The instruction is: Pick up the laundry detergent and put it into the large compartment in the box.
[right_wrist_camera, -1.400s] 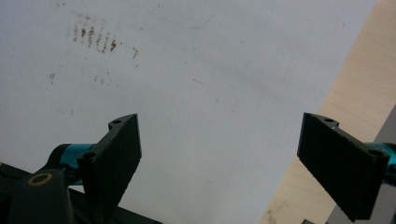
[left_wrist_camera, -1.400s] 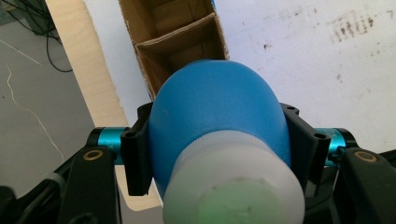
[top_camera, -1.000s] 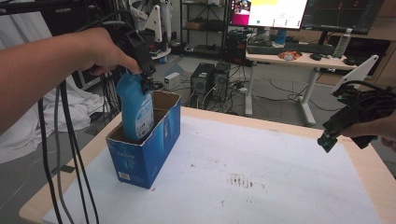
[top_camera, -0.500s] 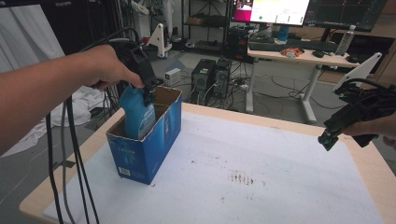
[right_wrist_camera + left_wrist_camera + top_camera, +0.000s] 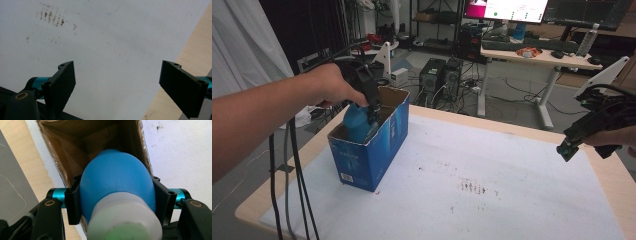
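A blue bottle [image 5: 357, 122] with a white cap [image 5: 123, 221] hangs partly inside an open blue cardboard box [image 5: 377, 150] on the left of the table. My left gripper [image 5: 371, 107] is shut on the bottle's shoulder, its black pads [image 5: 73, 202] pressed on both sides. In the left gripper view the bottle [image 5: 116, 185] points down into the box's brown inside [image 5: 82, 147]. My right gripper [image 5: 571, 144] hovers open above the table's right edge, nothing between its jaws [image 5: 117, 82].
A white sheet [image 5: 492, 190] with a brown smudge [image 5: 472, 187] covers the wooden table [image 5: 617, 175]. Black cables [image 5: 292, 170] trail off the left edge. Desks, computers and monitors stand behind the table.
My left gripper has sunk, carrying the blue bottle deeper into the box. The right gripper has stayed where it was.
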